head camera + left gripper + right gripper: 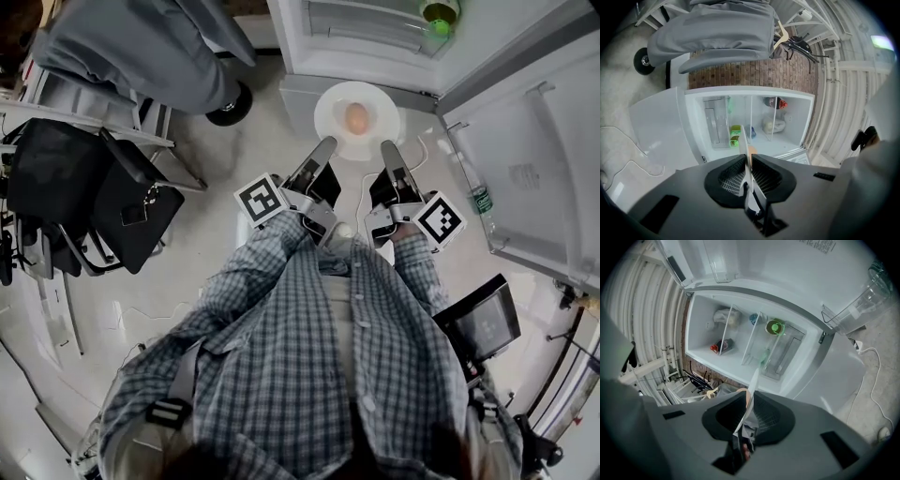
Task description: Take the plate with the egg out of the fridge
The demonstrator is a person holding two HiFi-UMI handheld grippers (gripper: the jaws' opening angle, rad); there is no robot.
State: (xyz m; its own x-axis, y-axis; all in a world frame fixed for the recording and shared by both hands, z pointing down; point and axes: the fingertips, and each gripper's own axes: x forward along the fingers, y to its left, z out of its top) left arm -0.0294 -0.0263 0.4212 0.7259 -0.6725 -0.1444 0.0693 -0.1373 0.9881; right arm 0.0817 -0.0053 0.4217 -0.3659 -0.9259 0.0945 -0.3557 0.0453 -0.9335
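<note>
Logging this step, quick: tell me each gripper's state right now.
Left gripper: jaws closed on the plate rim.
Right gripper: jaws closed on the same plate, with the egg on it.

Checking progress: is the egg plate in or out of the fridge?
Out: left hand-held gripper and right hand-held gripper hold the plate outside the fridge.

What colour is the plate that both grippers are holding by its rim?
The plate is white and carries a tan egg; this is clearest in the head view.
</note>
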